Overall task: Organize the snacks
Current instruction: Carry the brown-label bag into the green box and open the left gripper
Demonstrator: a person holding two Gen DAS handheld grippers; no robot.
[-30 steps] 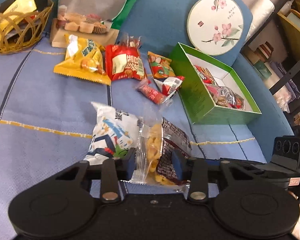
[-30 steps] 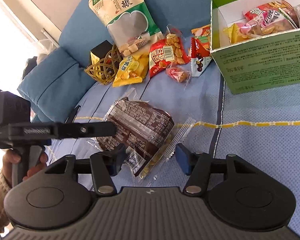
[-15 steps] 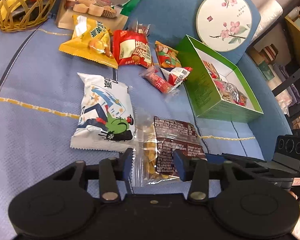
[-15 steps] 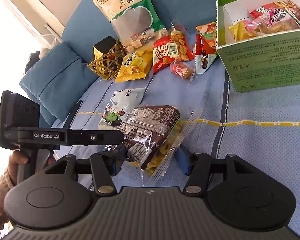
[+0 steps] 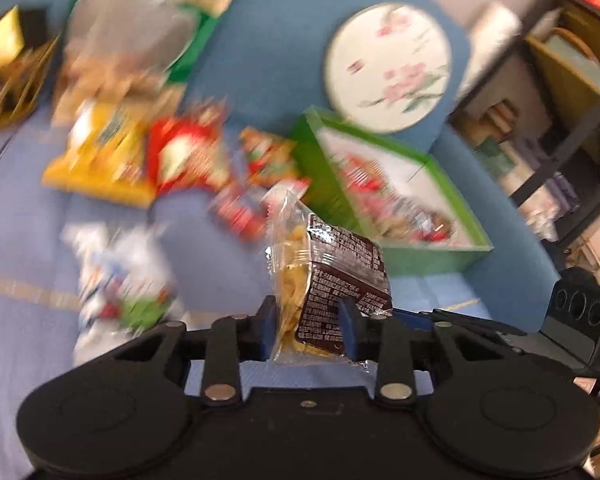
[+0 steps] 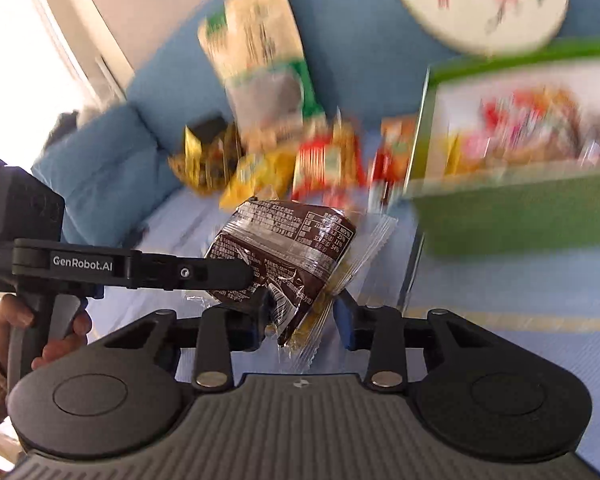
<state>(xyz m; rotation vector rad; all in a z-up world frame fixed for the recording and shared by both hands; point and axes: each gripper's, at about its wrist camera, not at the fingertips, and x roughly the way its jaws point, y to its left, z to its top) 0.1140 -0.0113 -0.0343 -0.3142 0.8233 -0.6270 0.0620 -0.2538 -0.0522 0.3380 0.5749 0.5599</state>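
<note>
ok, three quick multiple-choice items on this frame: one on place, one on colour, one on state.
1. Where is the brown packet?
A. In the box
B. Between the left tool's fingers
C. In the wicker basket

2. What colour are the box's outer walls?
A. Red
B. Yellow
C. Green

3. What state is the box in?
A. Open, snacks inside
B. Closed by a lid
C. Open, empty

Key:
1 B: the brown packet stands pinched in the left tool.
2 C: the green box shows a green front wall.
3 A: its top is open and blurred snacks lie inside.
</note>
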